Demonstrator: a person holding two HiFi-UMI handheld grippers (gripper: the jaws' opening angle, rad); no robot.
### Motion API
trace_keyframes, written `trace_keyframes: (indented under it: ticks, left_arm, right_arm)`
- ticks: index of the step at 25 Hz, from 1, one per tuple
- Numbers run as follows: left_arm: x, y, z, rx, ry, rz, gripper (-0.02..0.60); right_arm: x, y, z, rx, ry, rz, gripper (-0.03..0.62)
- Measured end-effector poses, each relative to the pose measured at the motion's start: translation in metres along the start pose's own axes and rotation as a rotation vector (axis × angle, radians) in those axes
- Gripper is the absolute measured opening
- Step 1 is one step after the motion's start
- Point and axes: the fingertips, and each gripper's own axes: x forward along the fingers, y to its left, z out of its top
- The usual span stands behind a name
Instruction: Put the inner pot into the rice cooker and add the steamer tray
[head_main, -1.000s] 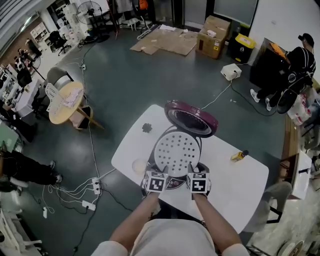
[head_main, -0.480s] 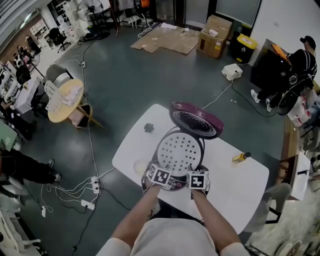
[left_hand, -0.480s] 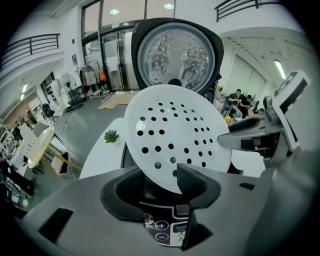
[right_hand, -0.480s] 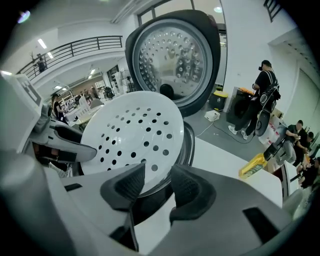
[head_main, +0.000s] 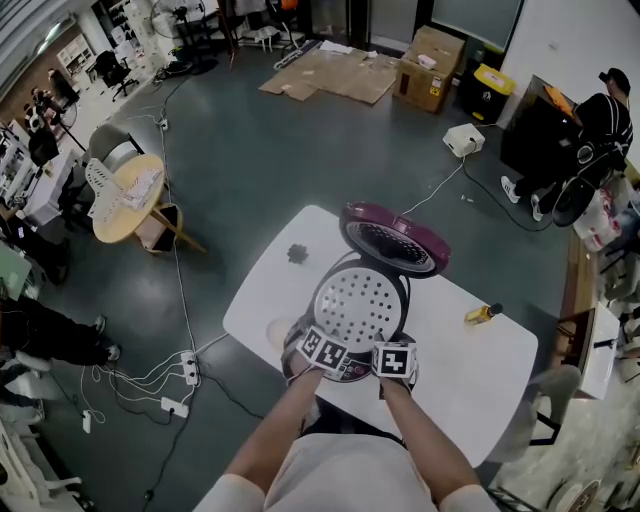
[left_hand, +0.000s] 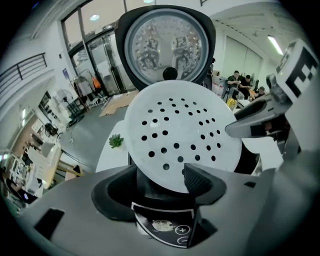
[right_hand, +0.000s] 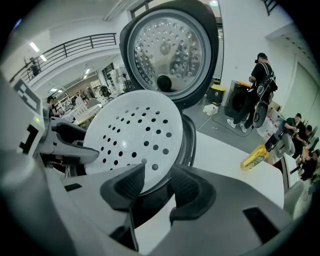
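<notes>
The purple rice cooker (head_main: 352, 372) stands on the white table (head_main: 470, 375) with its lid (head_main: 388, 240) swung open at the back. The white perforated steamer tray (head_main: 358, 303) lies on the cooker's mouth, tilted slightly up toward me; it hides the inner pot. Both grippers are at the tray's near rim. My left gripper (head_main: 334, 338) has its jaws opening, with the tray's edge (left_hand: 175, 135) between them and a gap at the pads. My right gripper (head_main: 384, 340) also straddles the tray's rim (right_hand: 135, 130), and its jaws stand apart from it.
A yellow bottle (head_main: 480, 312) lies on the table to the right, and a small green plant (head_main: 296, 254) sits at the far left corner. The table's near edge is just under my hands. Cables and a power strip (head_main: 178, 408) lie on the floor at left.
The tray has sunk from a steeper tilt onto the cooker's mouth. Both grippers came down with it, the left one rolled, and its jaws widened.
</notes>
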Motion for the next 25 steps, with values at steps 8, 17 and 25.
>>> trace_keyframes:
  ticks: [8,17,25]
  left_arm:
    - [0.008,0.001,0.002,0.083,0.006,0.027,0.337]
    - [-0.007,0.003,0.008,0.018,-0.088,-0.038,0.374]
    - [-0.052,0.005,0.037,-0.029,-0.276,-0.130,0.317]
  right_arm:
    - [0.006,-0.006,0.001,-0.040,0.007,-0.019,0.204]
    - [-0.004,-0.010,0.008,-0.079,-0.048,-0.039,0.253]
    - [-0.046,0.000,0.040,-0.116,-0.214,-0.015,0.223]
